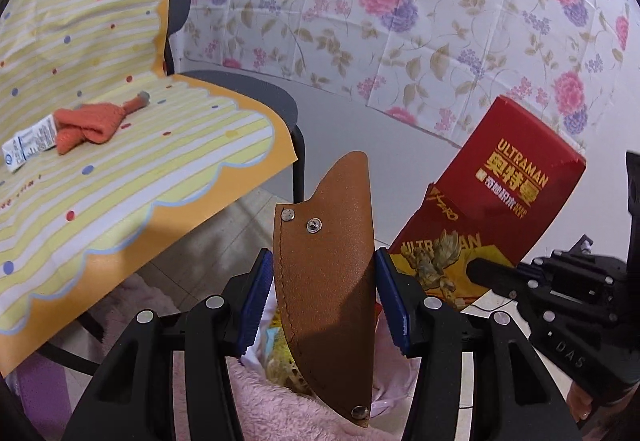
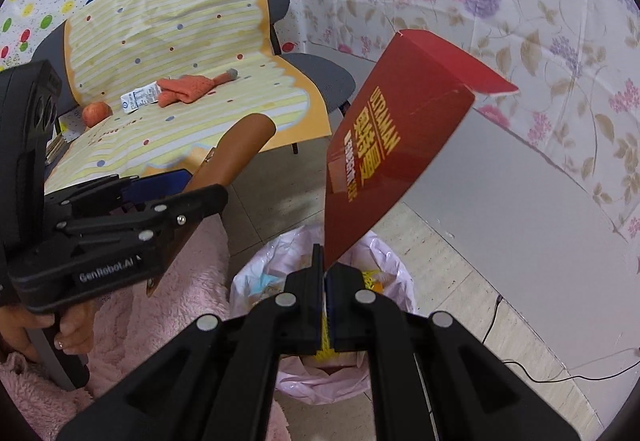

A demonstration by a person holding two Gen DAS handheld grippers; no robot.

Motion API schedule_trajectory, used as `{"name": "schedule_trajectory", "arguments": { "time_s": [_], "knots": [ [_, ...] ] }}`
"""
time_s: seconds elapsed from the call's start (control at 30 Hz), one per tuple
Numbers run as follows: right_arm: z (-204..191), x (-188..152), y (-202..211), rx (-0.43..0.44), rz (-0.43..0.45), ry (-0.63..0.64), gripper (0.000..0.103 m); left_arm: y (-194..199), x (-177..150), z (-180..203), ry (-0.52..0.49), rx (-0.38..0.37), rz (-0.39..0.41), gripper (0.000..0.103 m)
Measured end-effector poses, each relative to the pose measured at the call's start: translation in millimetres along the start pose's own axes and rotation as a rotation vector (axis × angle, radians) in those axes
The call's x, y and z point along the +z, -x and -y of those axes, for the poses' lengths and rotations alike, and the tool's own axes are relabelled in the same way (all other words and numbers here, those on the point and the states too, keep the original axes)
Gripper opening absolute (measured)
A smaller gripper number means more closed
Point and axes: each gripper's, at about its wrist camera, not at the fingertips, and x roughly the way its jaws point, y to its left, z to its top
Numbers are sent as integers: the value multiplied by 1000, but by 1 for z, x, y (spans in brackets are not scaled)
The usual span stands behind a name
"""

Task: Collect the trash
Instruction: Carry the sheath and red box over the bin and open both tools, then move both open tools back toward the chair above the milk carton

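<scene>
Nearest, the pink-lined waste bin [image 2: 324,305] stands on the floor, already holding yellow and pale wrappers, so part of the collecting looks done. Directly above the bin, the right gripper [image 2: 325,281] has its jaws pressed together on the lower corner of a flattened red cardboard box with yellow lettering [image 2: 396,145], which leans up and away, one end flap open. Just beside the bin, over a pink fluffy rug [image 2: 188,281], the left gripper [image 1: 324,301] has its jaws pinching a brown leather sheath with rivets and stitched edge [image 1: 326,277], held upright by its two edges. Both look about ready to drop in; neither is released yet.

Farther from the bin, a grey chair covered with a yellow striped sheet [image 2: 192,41] carries an orange knitted cloth [image 2: 188,89], a white printed wrapper [image 2: 140,99] and a red apple [image 2: 97,113]. The wrapper, probably, remains to collect.
</scene>
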Motion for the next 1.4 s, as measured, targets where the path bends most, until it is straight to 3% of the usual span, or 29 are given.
{"name": "schedule_trajectory", "arguments": {
  "time_s": [0.07,0.13,0.33,0.63,0.93,1.1,1.23,1.4],
  "knots": [
    [2,-2,-5,-3,-3,-8,2,-4,1,0,12,-21,-7,56],
    [7,-5,-13,5,-17,-27,2,-5,1,-3,33,-27,-7,76],
    [13,-10,-27,7,-61,-58,17,5,1,-22,73,13,14,77],
    [5,14,-7,1,15,-32,19,34,-5,-56,123,119,59,77],
    [-26,45,-5,137,73,-4,19,63,-5,-88,142,226,104,77],
    [-48,67,-18,186,81,23,19,78,0,-123,181,309,119,77],
    [-71,91,-35,219,84,82,35,87,7,-158,208,390,120,77],
    [-96,117,-59,243,90,144,36,95,23,-203,236,491,121,85]
  ]
}}
